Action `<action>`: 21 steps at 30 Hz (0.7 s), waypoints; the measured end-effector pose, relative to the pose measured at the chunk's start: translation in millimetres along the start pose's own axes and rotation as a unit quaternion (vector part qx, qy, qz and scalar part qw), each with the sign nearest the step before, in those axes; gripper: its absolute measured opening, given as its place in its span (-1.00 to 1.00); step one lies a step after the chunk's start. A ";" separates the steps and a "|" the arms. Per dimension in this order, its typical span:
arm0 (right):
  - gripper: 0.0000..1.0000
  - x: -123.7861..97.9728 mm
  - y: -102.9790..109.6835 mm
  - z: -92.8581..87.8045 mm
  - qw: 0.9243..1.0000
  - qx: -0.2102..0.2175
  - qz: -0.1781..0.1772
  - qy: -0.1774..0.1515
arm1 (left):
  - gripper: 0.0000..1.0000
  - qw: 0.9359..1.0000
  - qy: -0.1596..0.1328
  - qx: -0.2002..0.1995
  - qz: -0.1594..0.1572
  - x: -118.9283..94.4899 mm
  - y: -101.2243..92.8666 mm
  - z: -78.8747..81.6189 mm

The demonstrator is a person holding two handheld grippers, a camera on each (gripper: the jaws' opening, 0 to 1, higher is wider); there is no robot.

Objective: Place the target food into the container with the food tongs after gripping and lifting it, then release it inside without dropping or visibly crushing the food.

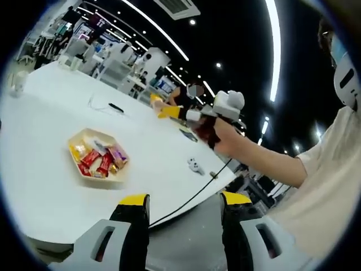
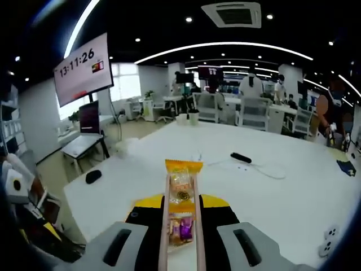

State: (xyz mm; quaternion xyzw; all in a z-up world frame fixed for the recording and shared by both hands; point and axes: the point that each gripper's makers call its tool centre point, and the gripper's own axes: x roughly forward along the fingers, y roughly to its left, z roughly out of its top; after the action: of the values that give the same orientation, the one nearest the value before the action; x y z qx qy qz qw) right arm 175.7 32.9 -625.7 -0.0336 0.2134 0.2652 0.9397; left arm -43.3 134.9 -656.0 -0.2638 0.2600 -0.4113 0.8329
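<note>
A beige hexagonal container (image 1: 89,131) holds several wrapped snacks (image 1: 98,159) in red, yellow and purple on the white table (image 1: 51,101). My left gripper (image 1: 185,201) hangs open over the table's near edge, nothing between its yellow-tipped jaws. My right gripper (image 2: 181,203) is shut on a pair of food tongs (image 2: 197,237), whose two arms run forward and pinch a yellow-topped snack packet (image 2: 183,183) above the table. In the left gripper view the right gripper (image 1: 169,111) is held up in a person's hand, to the right of the container and well above it.
A black remote (image 2: 241,157) with a thin cable lies mid-table, and a black mouse (image 2: 93,176) sits near the left edge. A small white device (image 1: 195,165) and a black cable (image 1: 192,199) lie near the table corner. Chairs, desks and a person stand beyond.
</note>
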 end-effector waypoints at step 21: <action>-0.56 25.5 53.2 0.1 0.997 -0.041 0.057 0.021 | 0.00 0.998 -0.052 -0.014 0.040 -33.2 9.3 2.3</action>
State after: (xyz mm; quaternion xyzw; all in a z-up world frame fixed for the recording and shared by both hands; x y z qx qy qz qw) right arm 168.1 90.9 -633.6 -0.0656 0.2233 0.3262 0.9162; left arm -54.2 167.5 -653.2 -0.2861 0.2323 -0.3592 0.8574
